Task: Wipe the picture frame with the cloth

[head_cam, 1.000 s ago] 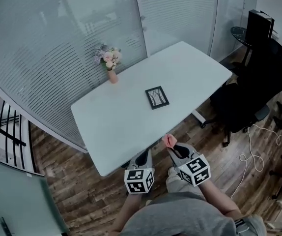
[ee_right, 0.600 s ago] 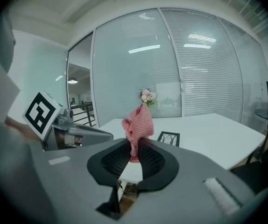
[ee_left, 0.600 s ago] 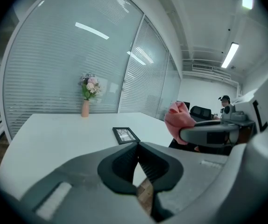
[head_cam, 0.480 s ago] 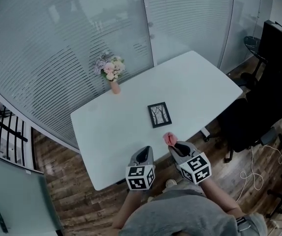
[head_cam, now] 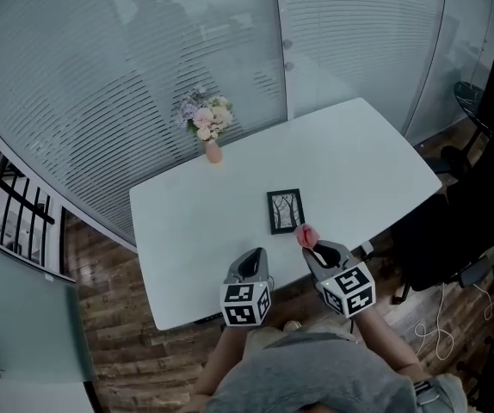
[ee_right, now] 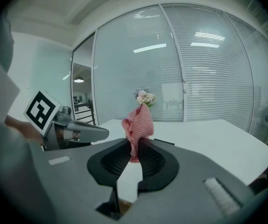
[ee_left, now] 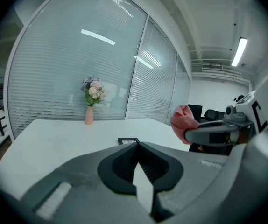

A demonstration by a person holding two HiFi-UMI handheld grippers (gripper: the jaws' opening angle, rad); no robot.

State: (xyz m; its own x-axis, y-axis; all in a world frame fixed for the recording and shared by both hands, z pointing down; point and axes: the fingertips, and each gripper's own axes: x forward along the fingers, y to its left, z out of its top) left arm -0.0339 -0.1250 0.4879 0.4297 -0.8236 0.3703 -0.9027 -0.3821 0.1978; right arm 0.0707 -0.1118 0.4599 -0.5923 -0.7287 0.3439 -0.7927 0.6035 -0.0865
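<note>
A small black picture frame (head_cam: 285, 211) lies flat on the white table (head_cam: 195, 222), near its front edge. My right gripper (head_cam: 312, 248) is shut on a pink cloth (head_cam: 306, 235), which sticks up from the jaws just in front of the frame's near right corner. In the right gripper view the cloth (ee_right: 137, 125) hangs bunched between the jaws, and an edge of the frame (ee_right: 164, 142) shows behind it. My left gripper (head_cam: 254, 258) is shut and empty, over the table edge to the frame's near left. In the left gripper view the frame (ee_left: 128, 140) lies just ahead.
A pink vase of flowers (head_cam: 208, 126) stands at the table's back edge by the glass wall with blinds. Black office chairs (head_cam: 479, 188) stand to the right on the wooden floor. A black railing (head_cam: 19, 213) is at the left.
The view and both grippers have moved forward to the table. The grippers now reach over its front edge, close to the frame; the cloth stays held in the right gripper.
</note>
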